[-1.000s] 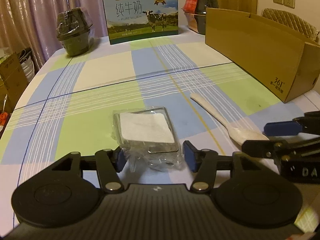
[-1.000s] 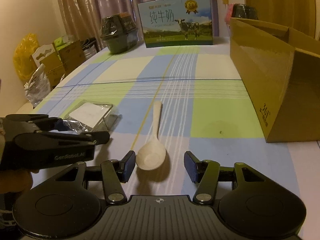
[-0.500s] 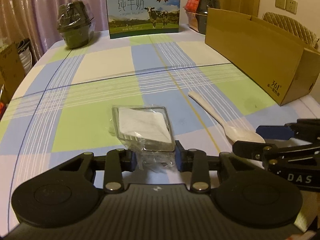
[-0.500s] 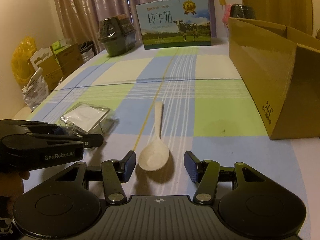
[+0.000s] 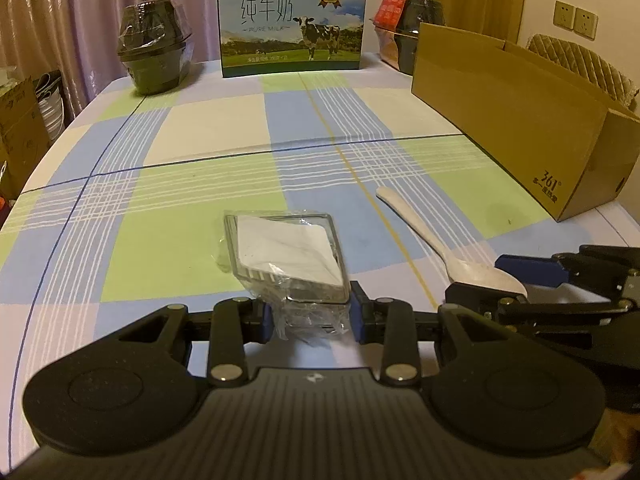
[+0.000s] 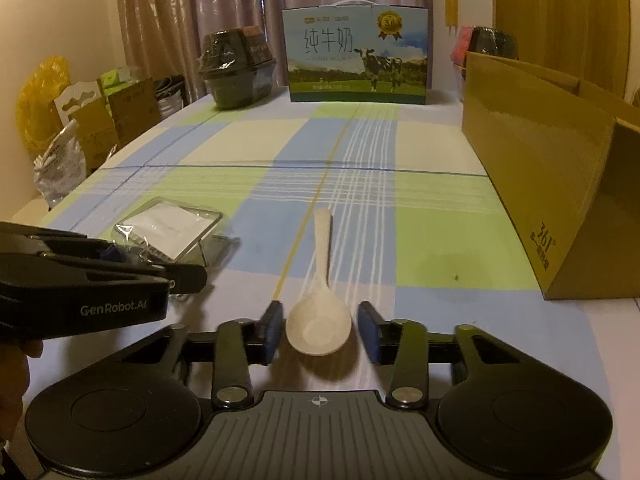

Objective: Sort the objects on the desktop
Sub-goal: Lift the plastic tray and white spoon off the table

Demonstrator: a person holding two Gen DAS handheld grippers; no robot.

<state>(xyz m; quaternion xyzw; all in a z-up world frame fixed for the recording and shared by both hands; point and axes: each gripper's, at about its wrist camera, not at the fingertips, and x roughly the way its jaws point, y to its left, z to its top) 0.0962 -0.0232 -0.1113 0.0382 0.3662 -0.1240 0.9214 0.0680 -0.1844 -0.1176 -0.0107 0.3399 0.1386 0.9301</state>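
While my left gripper (image 5: 312, 316) is clamped on the crinkly wrap at the near end of the clear packet (image 5: 286, 256), my right gripper (image 6: 319, 330) is the open question: its jaws have just been closing, the spoon (image 6: 320, 300) bowl sits between them, but there's a visible gap either side, so no grasp yet. Key relation: the spoon lies straight ahead of the right gripper, bowl at the near end between the fingers (image 6: 272, 326), handle running away toward the far edge of the table (image 6: 440, 256), roughly along the line the gripper points. So the jaws squeeze across the bowl's width, not the handle; a rounded bowl could slip, my guess. Right hand is plainly the nearer one for the spoon; left is tied up with the packet. Packet sits near the near edge, left of the spoon, well apart from it, tilted up a little at my end. Cardboard box (image 6: 560, 184) stands open along the right edge, likely drop target. Surface is a checked cloth in blue, green and cream, flat, little clutter. Far edge: milk carton (image 6: 356, 56), dark wrapped tub (image 6: 236, 68) left of it. Curtains behind, dim warm light.
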